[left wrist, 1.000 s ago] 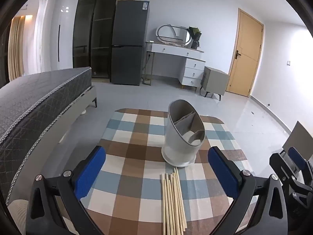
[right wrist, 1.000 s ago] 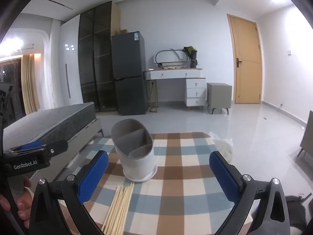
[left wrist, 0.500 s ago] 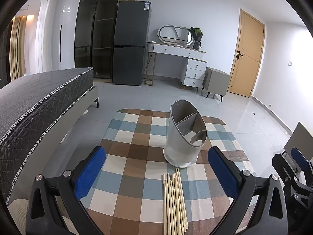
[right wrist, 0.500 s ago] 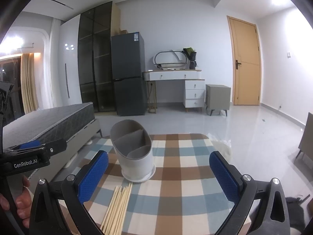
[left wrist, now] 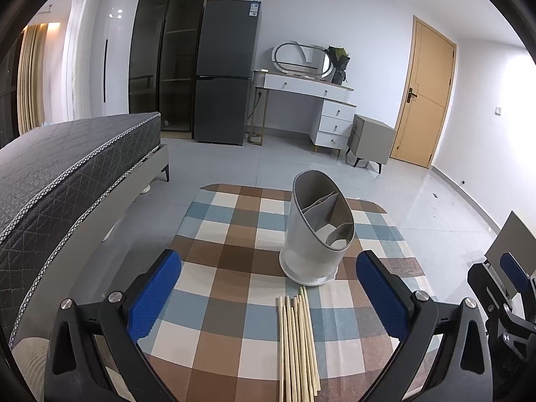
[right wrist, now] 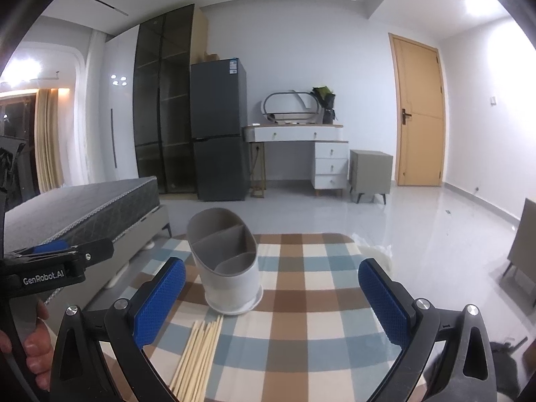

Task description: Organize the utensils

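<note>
A grey utensil holder [left wrist: 316,231] [right wrist: 227,261] with inner dividers stands empty on a checked tablecloth [left wrist: 227,268] [right wrist: 301,318]. Several pale wooden chopsticks [left wrist: 298,341] [right wrist: 197,358] lie side by side just in front of it. My left gripper [left wrist: 268,298] hovers open above the near part of the table, with the chopsticks between and below its blue pads [left wrist: 154,296]. My right gripper [right wrist: 272,301] is open too, to the right of the chopsticks and level with the holder. Neither holds anything.
The table's far edge is rounded, with bare tiled floor beyond. A dark bed [left wrist: 67,167] lies to the left. A fridge [left wrist: 227,80], a white dresser [left wrist: 315,110] and a door [left wrist: 425,100] line the back wall. A hand [right wrist: 30,345] grips the left tool.
Both views have drifted slightly: the holder and chopsticks sit a little further right in the left wrist view and a little lower in the right one. Both grippers stay open.
</note>
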Action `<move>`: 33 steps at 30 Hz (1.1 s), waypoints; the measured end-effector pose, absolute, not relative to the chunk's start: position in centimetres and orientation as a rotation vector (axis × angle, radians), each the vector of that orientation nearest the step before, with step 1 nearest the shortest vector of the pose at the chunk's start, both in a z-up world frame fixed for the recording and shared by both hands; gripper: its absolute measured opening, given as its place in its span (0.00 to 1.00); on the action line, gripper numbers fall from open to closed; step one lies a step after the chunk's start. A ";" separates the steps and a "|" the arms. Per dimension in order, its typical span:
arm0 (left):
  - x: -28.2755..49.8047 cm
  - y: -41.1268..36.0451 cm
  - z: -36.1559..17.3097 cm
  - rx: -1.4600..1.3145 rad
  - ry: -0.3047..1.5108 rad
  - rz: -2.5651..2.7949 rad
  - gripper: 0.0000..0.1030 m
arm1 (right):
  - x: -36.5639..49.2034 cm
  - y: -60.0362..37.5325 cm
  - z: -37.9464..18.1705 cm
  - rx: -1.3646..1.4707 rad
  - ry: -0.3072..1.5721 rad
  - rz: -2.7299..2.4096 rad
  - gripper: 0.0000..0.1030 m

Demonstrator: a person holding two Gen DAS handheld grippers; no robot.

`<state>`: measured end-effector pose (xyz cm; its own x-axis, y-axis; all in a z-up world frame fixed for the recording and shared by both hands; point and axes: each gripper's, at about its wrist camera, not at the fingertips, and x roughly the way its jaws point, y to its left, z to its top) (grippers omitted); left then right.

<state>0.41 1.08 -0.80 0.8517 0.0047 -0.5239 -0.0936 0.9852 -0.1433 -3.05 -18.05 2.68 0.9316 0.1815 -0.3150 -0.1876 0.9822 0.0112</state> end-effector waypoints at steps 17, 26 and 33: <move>0.4 1.0 -0.9 -0.164 0.554 0.047 0.99 | -3.2 -18.0 2.7 -0.017 0.324 0.192 1.00; 0.5 0.8 -1.1 -0.164 0.561 0.046 0.99 | -3.0 -18.1 2.7 -0.015 0.330 0.201 1.00; 0.9 0.6 -1.6 -0.155 0.580 0.042 0.99 | -2.9 -17.9 2.4 -0.011 0.342 0.218 1.00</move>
<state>0.91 0.61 -1.57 0.8358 -0.0042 -0.5490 -0.0829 0.9875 -0.1339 -2.88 -17.93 2.44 0.9188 0.2098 -0.3343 -0.2135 0.9766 0.0259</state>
